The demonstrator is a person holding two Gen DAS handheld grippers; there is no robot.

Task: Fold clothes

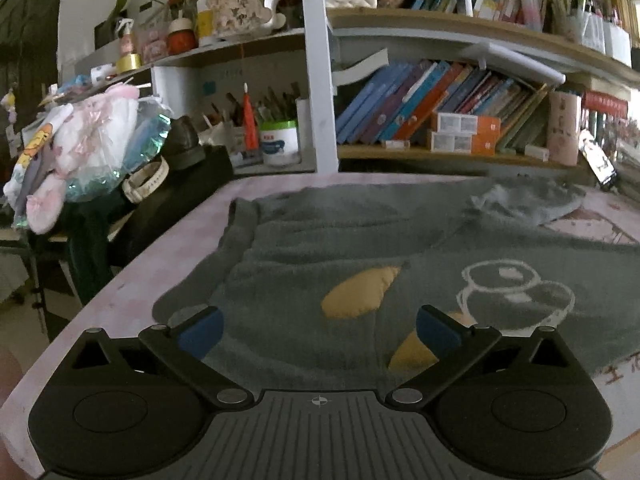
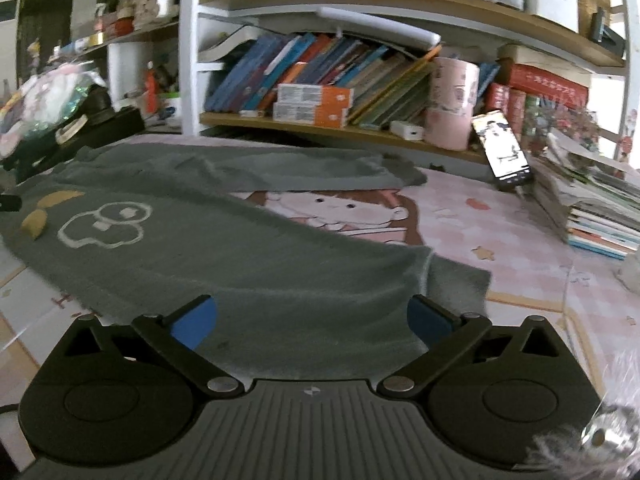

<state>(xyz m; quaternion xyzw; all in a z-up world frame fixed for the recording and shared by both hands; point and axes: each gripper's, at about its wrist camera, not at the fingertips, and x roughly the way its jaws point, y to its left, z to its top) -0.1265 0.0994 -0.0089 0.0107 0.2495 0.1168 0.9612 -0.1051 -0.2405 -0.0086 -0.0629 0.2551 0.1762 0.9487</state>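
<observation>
Both grippers, left gripper (image 1: 319, 334) & right gripper (image 2: 312, 322), were spread wide w/ nothing pinched. The grey sweater (image 2: 248, 264) lay flat on the pink surface (image 2: 500, 224), just under the blue pads.

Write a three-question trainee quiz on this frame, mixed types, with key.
1. True or false: the left gripper is clamped on the sweater.
2. What lies under the sweater? A) bare wood B) a pink cartoon mat C) a towel
3. Fill in: the phone leans beside a stack of ____.

Key: 1 false, its fingers stand wide with nothing pinched, as on the right gripper; 2 B; 3 books.
</observation>
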